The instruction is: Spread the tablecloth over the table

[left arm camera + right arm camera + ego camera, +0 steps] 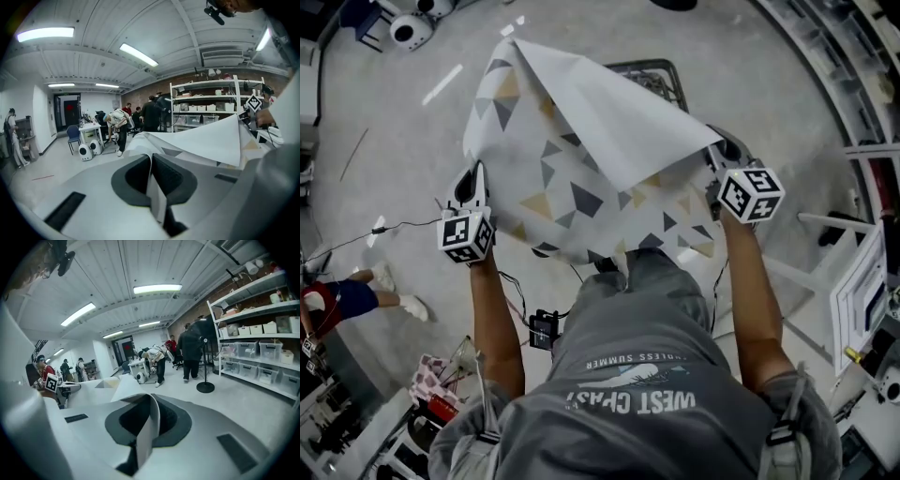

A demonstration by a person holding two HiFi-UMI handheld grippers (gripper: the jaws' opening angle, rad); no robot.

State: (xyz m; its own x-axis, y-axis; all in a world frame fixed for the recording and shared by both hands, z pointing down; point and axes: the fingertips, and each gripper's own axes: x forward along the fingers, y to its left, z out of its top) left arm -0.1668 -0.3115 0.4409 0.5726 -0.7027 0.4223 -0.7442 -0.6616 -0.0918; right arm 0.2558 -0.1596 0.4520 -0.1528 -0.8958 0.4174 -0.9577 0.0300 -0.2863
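Observation:
A white tablecloth (581, 159) printed with grey and tan triangles billows in the air in front of me, one flap folded over its middle. My left gripper (472, 190) is shut on its near left edge, and the cloth's edge (157, 197) runs pinched between the dark pads. My right gripper (720, 159) is shut on the near right edge, where a strip of cloth (147, 427) sticks up between its jaws. A dark wire-frame table (654, 75) shows partly beyond and under the cloth.
Several people stand at a desk (89, 126) far across the room, with white round robots (86, 152) on the floor. Shelving with bins (262, 352) lines the right wall. A stand with a round base (205, 387) and floor cables (394, 227) are nearby.

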